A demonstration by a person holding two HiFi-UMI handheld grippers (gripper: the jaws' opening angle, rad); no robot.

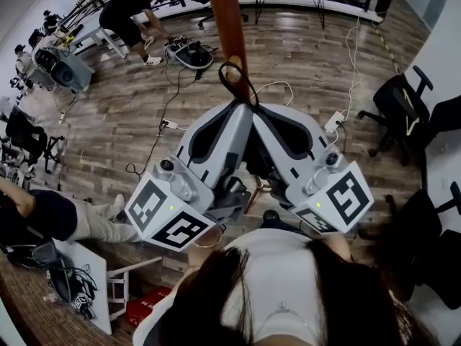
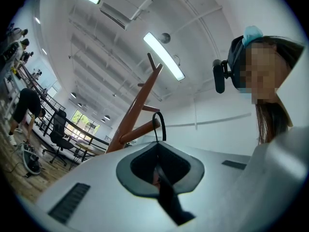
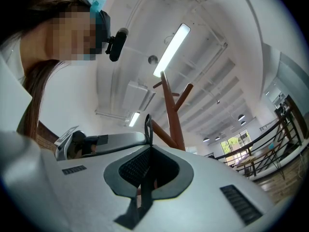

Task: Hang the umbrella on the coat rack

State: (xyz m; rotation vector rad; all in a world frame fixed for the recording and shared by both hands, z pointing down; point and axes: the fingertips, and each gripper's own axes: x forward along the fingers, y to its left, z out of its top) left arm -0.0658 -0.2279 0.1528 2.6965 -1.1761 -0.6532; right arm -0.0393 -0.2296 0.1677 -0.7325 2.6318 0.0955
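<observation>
The umbrella's black strap loop (image 1: 234,81) sticks up between my two grippers, right beside the brown coat rack pole (image 1: 227,20). My left gripper (image 1: 241,108) and right gripper (image 1: 261,109) meet tip to tip, both shut on the strap. In the left gripper view the strap loop (image 2: 160,124) stands at the tip of a lower rack peg (image 2: 137,133), above the left gripper (image 2: 157,145). I cannot tell whether the loop is over the peg. The right gripper (image 3: 148,146) pinches the strap loop (image 3: 147,127) in front of the rack (image 3: 171,110). The umbrella's body is hidden beneath the grippers.
A person crouches at the far left (image 1: 130,13) beside equipment on the wood floor. Another person sits at the left (image 1: 50,218). Office chairs (image 1: 403,107) stand at the right. Cables (image 1: 173,114) trail across the floor, and a white table (image 1: 90,280) is at the lower left.
</observation>
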